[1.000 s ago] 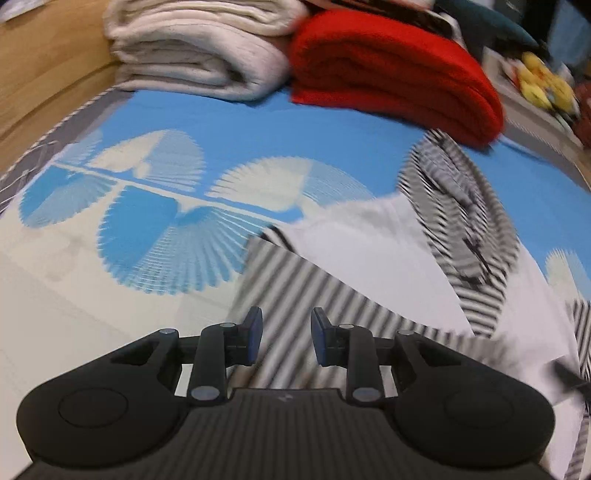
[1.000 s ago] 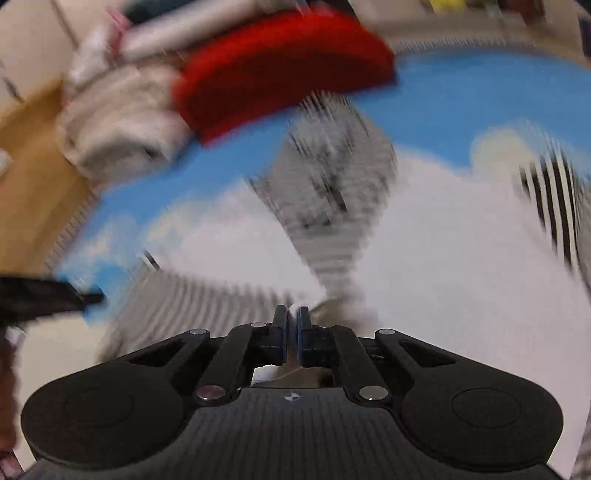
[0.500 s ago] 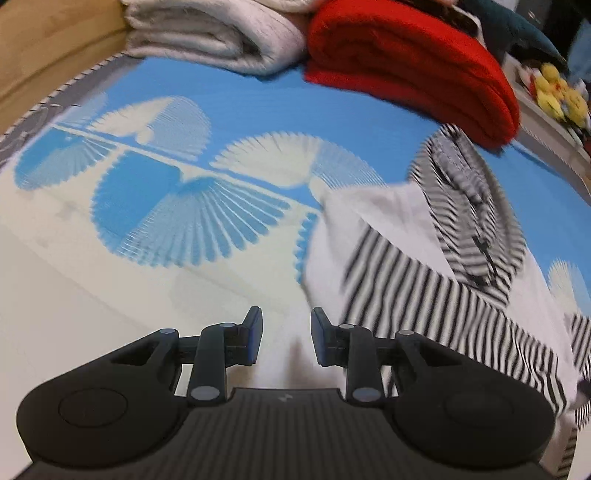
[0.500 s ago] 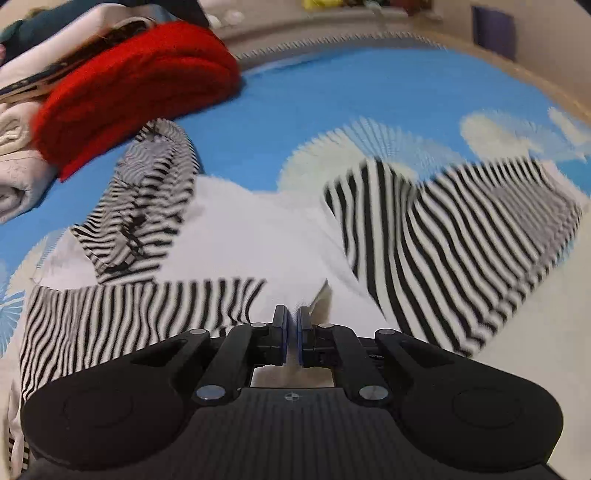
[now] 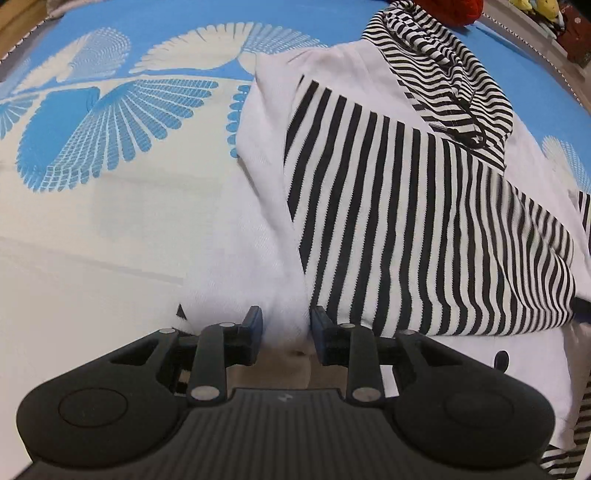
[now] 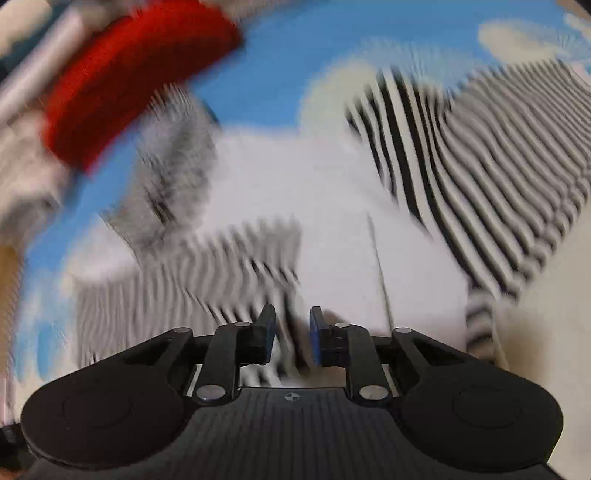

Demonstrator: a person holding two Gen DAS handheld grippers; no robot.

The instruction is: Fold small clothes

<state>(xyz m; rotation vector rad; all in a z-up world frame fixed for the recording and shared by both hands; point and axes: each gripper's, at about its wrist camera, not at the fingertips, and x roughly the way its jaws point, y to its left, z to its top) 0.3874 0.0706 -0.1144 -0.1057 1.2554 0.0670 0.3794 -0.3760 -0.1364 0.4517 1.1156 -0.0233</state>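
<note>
While the right gripper opens its jaws over the striped cuff it seems to be letting go, the left gripper hovers with jaws apart over the white hem of the small hoodie on the blue-patterned bed. One sleeve lies folded across; next comes the other sleeve. The right view is blurred, the red blanket smeared.

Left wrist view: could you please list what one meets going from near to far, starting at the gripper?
Left gripper → white body of the top → striped sleeve → striped hood → red blanket.
</note>
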